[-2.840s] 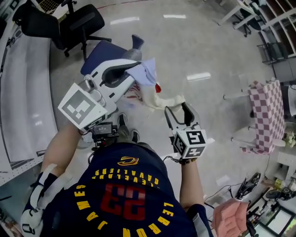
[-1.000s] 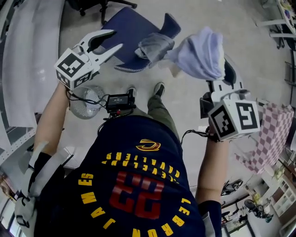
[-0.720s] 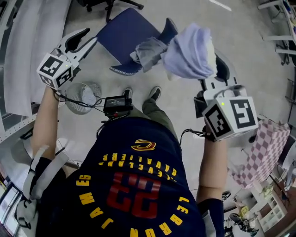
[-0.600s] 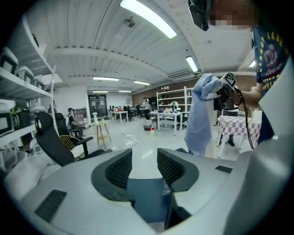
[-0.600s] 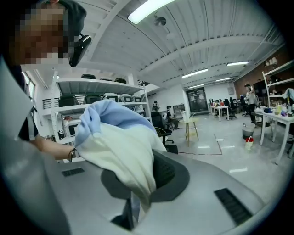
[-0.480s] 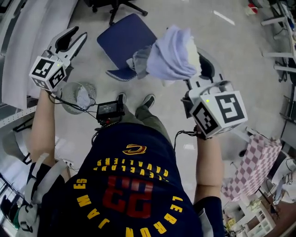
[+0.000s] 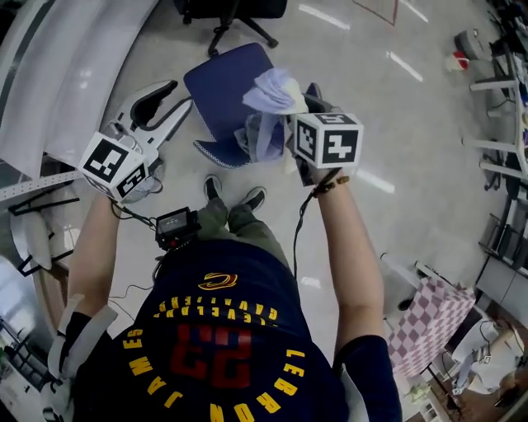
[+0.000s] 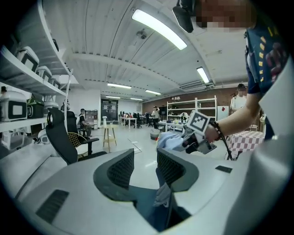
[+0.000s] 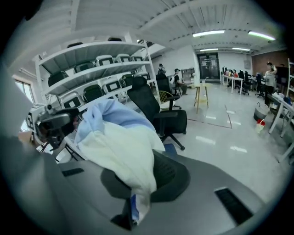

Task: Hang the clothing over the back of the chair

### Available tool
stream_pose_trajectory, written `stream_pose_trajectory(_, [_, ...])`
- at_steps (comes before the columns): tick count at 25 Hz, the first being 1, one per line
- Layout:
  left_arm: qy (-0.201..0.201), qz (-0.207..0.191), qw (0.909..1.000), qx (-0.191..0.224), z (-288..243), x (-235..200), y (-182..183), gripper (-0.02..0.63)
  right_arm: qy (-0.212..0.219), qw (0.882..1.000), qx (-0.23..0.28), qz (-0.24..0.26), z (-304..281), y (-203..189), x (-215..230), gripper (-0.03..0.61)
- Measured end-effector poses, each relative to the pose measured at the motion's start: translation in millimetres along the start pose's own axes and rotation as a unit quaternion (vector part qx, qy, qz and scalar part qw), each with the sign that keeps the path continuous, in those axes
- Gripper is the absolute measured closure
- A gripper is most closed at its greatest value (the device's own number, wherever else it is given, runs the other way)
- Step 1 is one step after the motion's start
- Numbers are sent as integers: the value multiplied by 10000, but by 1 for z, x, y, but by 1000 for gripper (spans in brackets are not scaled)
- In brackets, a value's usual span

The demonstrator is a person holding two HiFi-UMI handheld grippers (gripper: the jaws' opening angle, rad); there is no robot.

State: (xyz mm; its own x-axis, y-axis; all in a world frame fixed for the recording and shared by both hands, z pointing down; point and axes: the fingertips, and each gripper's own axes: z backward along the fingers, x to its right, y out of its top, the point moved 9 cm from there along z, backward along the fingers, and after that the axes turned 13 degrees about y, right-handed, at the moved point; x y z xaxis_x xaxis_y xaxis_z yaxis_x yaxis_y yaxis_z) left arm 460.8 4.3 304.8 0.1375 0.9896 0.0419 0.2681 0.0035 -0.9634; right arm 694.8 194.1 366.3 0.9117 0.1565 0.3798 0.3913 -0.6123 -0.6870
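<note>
Landmark: I place everything against the blue chair (image 7: 219,86), which stands on the pale floor (image 7: 396,124) in front of the person's feet, its seat facing up at the head camera.

Clothing: the pale blue and white clothing (image 7: 274,89) is bunched above the chair's right-hand side, close to the thin edge of its back. A loose part of it hangs down in front of the chair's near edge. I cannot tell whether any of it rests on the back.

Right gripper: my right gripper (image 7: 297,111) is over the chair's right side, with its marker cube nearest the person. In its own view the right gripper (image 9: 138,193) has its jaws clamped on the clothing (image 9: 117,147), which is pinched low between the pads and heaps up over the left jaw.

Left gripper: my left gripper (image 7: 181,92) is to the left of the chair, well apart from the clothing, and points toward the seat. In its own view the left gripper (image 8: 146,160) has its jaws spread with nothing between them. Through the gap I see the chair (image 8: 147,209) and a grey fold of cloth hanging against it.

Cross views: past the left jaws I see the right gripper (image 8: 190,140) carrying the clothing (image 8: 169,140) above the chair.

Around: a black office chair (image 7: 235,12) stands beyond the blue chair, and a pink checked cloth (image 7: 429,325) lies well to its right.
</note>
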Motion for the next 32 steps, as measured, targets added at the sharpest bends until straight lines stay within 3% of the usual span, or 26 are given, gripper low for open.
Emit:
stream_pose_trajectory(5, [211,114,9996,-172,8,-30,-23,460,197,9958,-888,-52,-73,-8,18,528])
stream_pose_trajectory(9, [370,369,9981,-318,20,-53,-46,460,168,9929,-1176,43,-95,-17,16,373])
stream_pose_trajectory(11, [425,447,9975,-354,27,-62,-55,460,72,9945,-1035,116,-93,-16,8,331])
stream_pose_trajectory(17, [524,572,9962,-390,31,-81,-71,460,-98,9998,12,193,-53,8,-11,331])
stream_pose_trajectory(23, [582,533,9958,-473,85,-104,-87,460,391,9923,1170,133,-11,17,-94,331])
stream_pose_trajectory(26, [681,474,9937,-757,100,-97,-92,460,531,9890,1374,139,21,17,-102,331])
stream_pose_trajectory(32, [1311,641,9849,-935,166,-134,-105,460,709,9879,1378,40,31,13,-142,332])
